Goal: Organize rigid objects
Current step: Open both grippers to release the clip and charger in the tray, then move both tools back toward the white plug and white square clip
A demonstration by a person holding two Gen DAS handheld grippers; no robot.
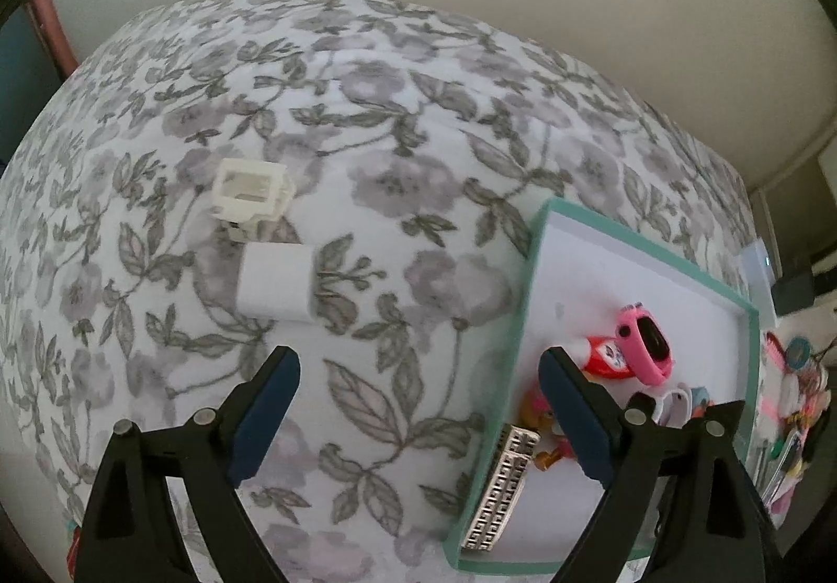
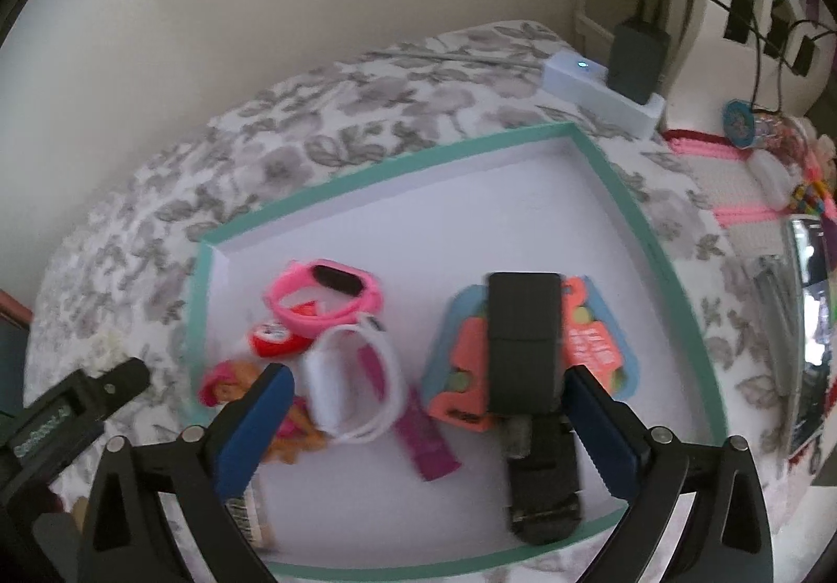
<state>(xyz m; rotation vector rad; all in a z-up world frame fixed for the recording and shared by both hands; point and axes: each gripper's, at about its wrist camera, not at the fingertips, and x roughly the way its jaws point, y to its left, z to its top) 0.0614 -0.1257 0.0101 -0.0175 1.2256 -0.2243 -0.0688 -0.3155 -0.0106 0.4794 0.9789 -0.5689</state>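
While our right gripper [image 2: 418, 418] hangs spread and empty over the teal-rimmed tray [image 2: 617, 195], the black watch [image 2: 523, 337] lies just ahead at twelve o'clock. Our left gripper [image 1: 418, 405], likewise released, faces two white blocks [image 1: 274, 287] at eleven o'clock, not yet collected.

No text anywhere is sharp enough to read.
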